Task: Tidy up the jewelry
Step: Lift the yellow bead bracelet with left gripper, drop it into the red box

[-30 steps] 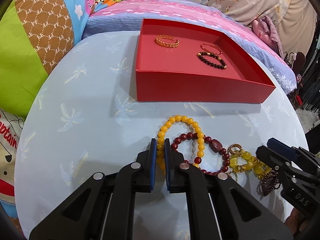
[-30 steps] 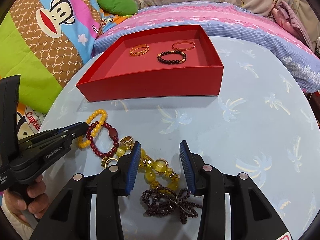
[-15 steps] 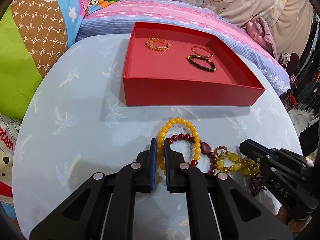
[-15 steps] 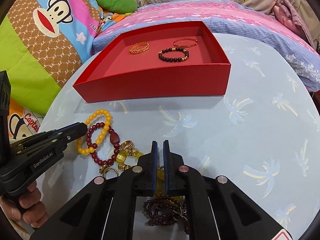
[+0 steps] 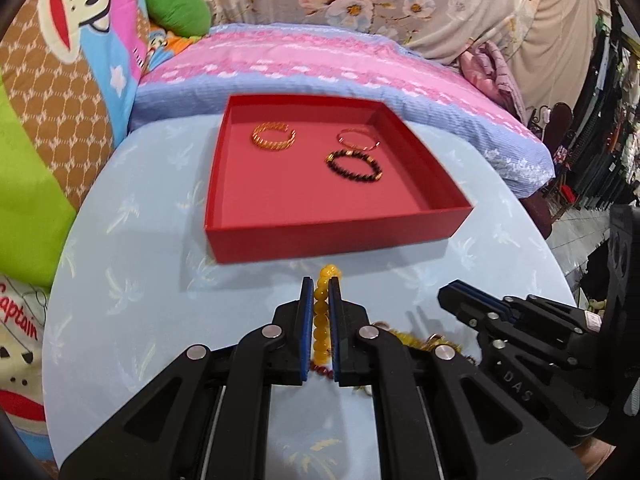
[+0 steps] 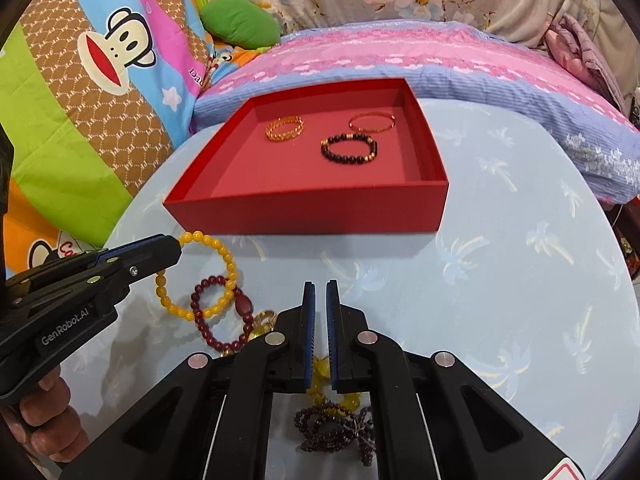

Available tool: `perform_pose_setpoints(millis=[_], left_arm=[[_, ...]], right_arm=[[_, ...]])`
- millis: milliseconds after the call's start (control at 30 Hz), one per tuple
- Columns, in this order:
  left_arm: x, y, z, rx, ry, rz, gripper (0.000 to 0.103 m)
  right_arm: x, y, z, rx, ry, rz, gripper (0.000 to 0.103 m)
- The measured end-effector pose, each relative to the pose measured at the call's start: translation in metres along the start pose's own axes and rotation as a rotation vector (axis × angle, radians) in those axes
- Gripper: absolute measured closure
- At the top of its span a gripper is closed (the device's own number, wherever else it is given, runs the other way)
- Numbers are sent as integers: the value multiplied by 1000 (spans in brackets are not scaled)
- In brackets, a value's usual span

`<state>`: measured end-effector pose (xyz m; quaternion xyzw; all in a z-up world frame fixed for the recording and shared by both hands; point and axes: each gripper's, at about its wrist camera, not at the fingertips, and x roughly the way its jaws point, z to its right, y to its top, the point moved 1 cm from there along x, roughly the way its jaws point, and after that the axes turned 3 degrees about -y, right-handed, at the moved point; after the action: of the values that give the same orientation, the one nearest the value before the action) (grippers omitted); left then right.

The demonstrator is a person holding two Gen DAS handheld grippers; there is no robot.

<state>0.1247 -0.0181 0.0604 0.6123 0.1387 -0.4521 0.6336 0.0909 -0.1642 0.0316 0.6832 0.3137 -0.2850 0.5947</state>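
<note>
Left gripper (image 5: 321, 280): black plastic arms, blue pads, silver screws, "GenRobot.AI" lettering. Right gripper (image 6: 320, 283): same build, "DAS" embossed on its side.

Round tabletop (image 6: 500, 280), pale blue cloth with palm print; far side, pink-and-blue striped pillow (image 6: 400, 64); left, monkey-print quilt (image 6: 100, 80); green cushion (image 6: 240, 24) far left; floral fabric (image 5: 400, 0) behind.

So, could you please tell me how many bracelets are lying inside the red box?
3: a gold chain bracelet at the back left, a thin bangle at the back right, and a dark beaded bracelet just in front of the bangle. None seems hidden.
</note>
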Motion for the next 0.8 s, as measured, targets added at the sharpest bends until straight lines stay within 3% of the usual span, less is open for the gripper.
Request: perform_pose_setpoints(millis=[333, 500, 700, 733, 800], left_arm=[[5, 85, 14, 52, -17, 124, 96], [56, 114, -1, 17, -18, 82, 96], [121, 113, -25, -15, 42, -10, 96], [125, 112, -29, -17, 56, -7, 94], [135, 109, -36, -24, 95, -17, 81]], right_arm=[[4, 68, 5, -28, -14, 97, 98], [41, 109, 11, -20, -18, 80, 97], [89, 127, 12, -24, -33, 24, 97], [96, 129, 12, -28, -39, 19, 97], [105, 130, 11, -34, -47, 12, 97]])
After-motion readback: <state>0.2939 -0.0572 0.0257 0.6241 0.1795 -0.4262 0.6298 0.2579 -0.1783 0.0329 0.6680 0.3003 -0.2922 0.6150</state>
